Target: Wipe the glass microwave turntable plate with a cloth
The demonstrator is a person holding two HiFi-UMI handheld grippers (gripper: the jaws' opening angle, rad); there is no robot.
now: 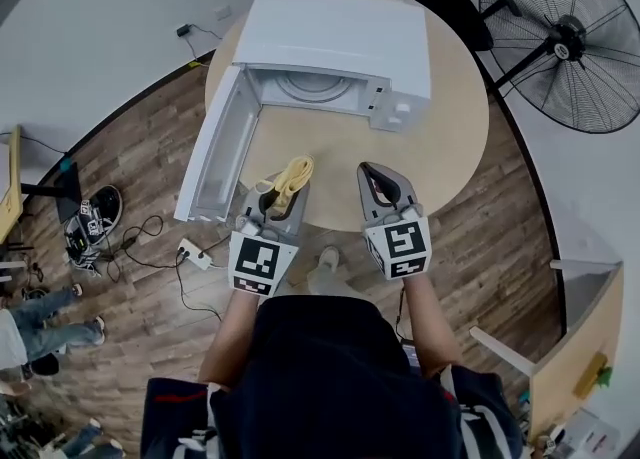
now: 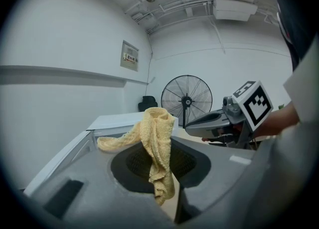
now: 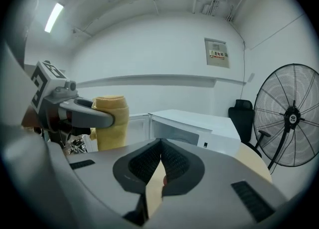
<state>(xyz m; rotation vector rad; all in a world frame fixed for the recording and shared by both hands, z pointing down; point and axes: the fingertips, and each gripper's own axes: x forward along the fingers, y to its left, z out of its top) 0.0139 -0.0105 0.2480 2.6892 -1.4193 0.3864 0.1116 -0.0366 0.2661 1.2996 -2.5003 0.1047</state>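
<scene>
Yellow cloth (image 1: 294,173) sits pinched in the left claw (image 1: 282,197), bunched above the jaws with one end drooping down between them and a tail trailing off to the left. Just beside it, the right claw (image 3: 160,154) is closed tight, pads meeting, with nothing between them. Both claws hover side by side over the near edge of the round wooden counter (image 1: 455,132), pointing towards the white microwave (image 1: 340,32). Its door (image 1: 215,147) hangs wide open to the left. Inside the cavity, the glass turntable plate (image 1: 315,87) lies in its place, well apart from the cloth and from both claws. Beyond the counter on the right, a big black floor fan (image 1: 565,37) stands on the wood-patterned floor (image 1: 130,147).
</scene>
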